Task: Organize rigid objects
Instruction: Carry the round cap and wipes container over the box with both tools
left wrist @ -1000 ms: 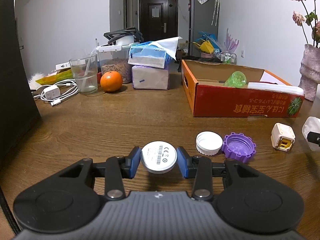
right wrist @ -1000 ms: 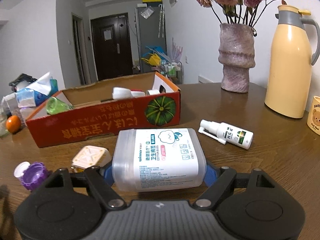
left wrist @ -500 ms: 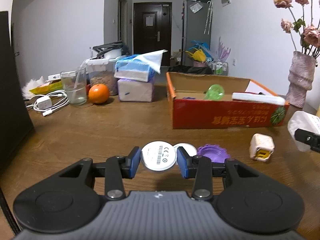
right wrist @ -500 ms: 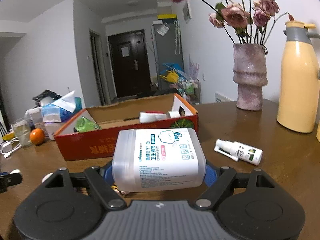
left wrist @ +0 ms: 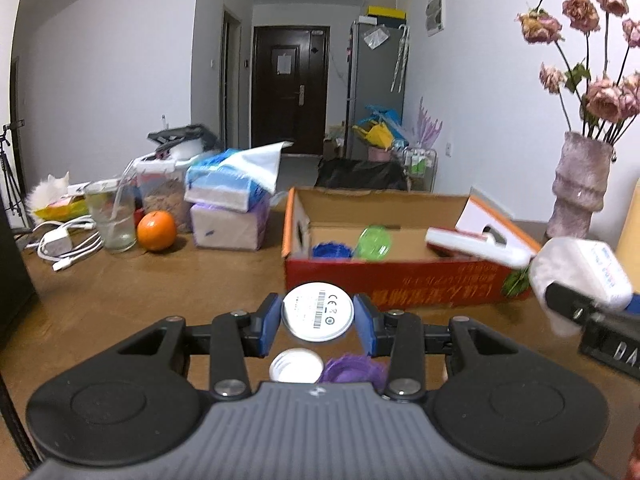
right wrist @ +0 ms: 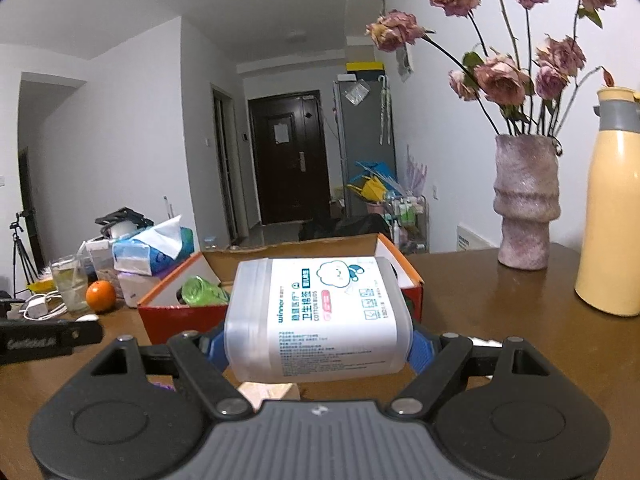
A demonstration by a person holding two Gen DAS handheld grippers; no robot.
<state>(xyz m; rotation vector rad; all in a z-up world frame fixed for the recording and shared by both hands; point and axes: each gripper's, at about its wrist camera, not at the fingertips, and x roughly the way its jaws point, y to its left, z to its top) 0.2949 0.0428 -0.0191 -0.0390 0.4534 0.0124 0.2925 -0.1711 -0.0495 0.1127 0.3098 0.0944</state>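
My left gripper (left wrist: 318, 318) is shut on a round white disc (left wrist: 318, 311) with a barcode label, held above the table in front of the red cardboard box (left wrist: 400, 284). A white cap (left wrist: 296, 366) and a purple cap (left wrist: 354, 368) lie on the table below it. My right gripper (right wrist: 318, 346) is shut on a clear cotton bud box (right wrist: 318, 316), raised near the cardboard box (right wrist: 180, 320). The cotton bud box also shows in the left wrist view (left wrist: 580, 276). The cardboard box holds a green bottle (left wrist: 374, 242), a blue cap (left wrist: 332, 250) and a white tube (left wrist: 476, 246).
Tissue packs (left wrist: 228, 208), an orange (left wrist: 157, 230), a glass (left wrist: 111, 216) and a charger with cable (left wrist: 60, 242) stand at the back left. A vase of flowers (right wrist: 524, 208) and a yellow thermos (right wrist: 612, 216) stand at the right. A small white block (right wrist: 268, 392) lies under the right gripper.
Both grippers have risen and moved toward the cardboard box with their objects. The two caps now lie under the left gripper. The right gripper has come closer to the left.
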